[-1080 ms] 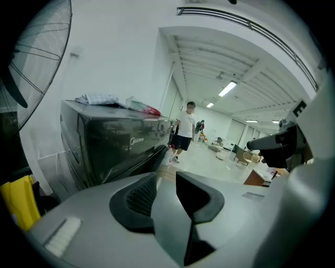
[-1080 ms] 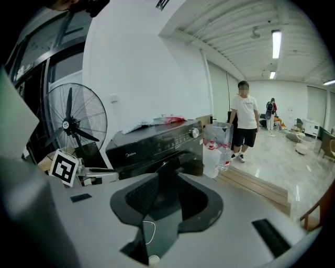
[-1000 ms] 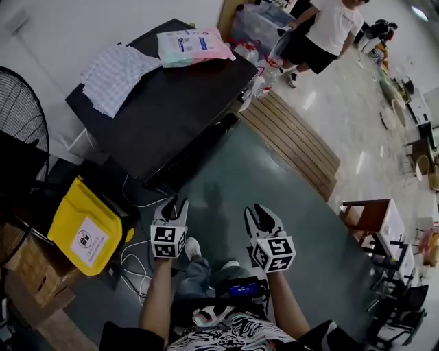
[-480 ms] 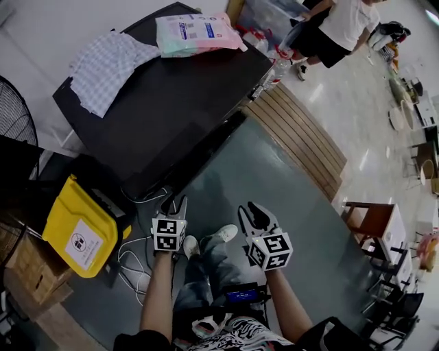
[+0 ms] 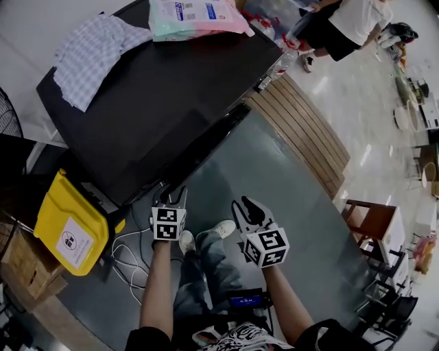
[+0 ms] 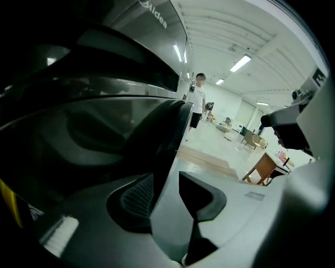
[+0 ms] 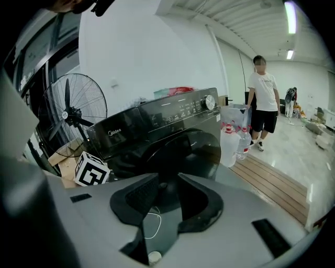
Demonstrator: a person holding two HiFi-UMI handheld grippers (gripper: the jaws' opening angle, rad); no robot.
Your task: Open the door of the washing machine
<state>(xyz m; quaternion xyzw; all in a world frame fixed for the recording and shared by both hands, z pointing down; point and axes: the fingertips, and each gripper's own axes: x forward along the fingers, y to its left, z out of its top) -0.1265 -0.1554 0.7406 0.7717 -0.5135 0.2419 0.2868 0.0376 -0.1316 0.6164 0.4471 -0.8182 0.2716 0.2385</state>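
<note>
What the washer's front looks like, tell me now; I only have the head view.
Observer: In the right gripper view the round door looks shut, flush with the washer.
Operator: Report the left tongs.
Observer: The left tongs are open, jaws just widened, nothing between the pads; the door's edge stands just ahead.
Operator: Now the right tongs.
Observer: The right tongs are open and empty, aimed at the door.

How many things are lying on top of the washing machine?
2: a checked cloth at its left corner, a pastel packet at the far edge; more may be cut off.
</note>
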